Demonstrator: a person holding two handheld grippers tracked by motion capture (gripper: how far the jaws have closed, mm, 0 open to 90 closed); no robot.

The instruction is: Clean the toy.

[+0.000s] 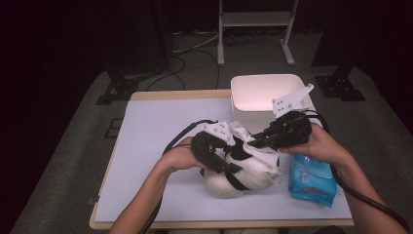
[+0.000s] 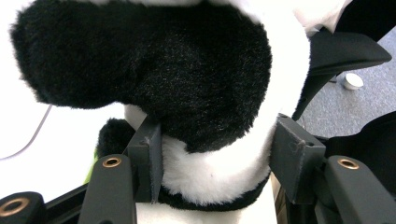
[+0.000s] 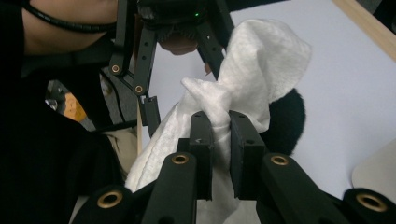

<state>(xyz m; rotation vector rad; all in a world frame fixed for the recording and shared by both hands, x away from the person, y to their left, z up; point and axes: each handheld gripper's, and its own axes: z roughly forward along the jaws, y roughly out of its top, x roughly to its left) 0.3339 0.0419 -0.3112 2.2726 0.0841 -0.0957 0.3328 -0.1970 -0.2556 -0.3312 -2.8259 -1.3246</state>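
Centrally on the counter [image 1: 146,126] lies a black-and-white plush toy [image 1: 238,178], with bare surface to its left and behind it, a white tub [image 1: 268,90] at the far right edge and a blue wet-wipe packet [image 1: 311,180] just beside the toy near the front right corner. From the high view, both hands meet over the toy. Close up, the left gripper view gives the left gripper [image 2: 215,154] with jaws partly spread around a black-and-white limb of the toy, fur touching both pads. Close up, the right gripper view gives the right gripper [image 3: 220,140] with jaws pressed together on a bunched fold of white wipe [image 3: 261,60] draped over the toy.
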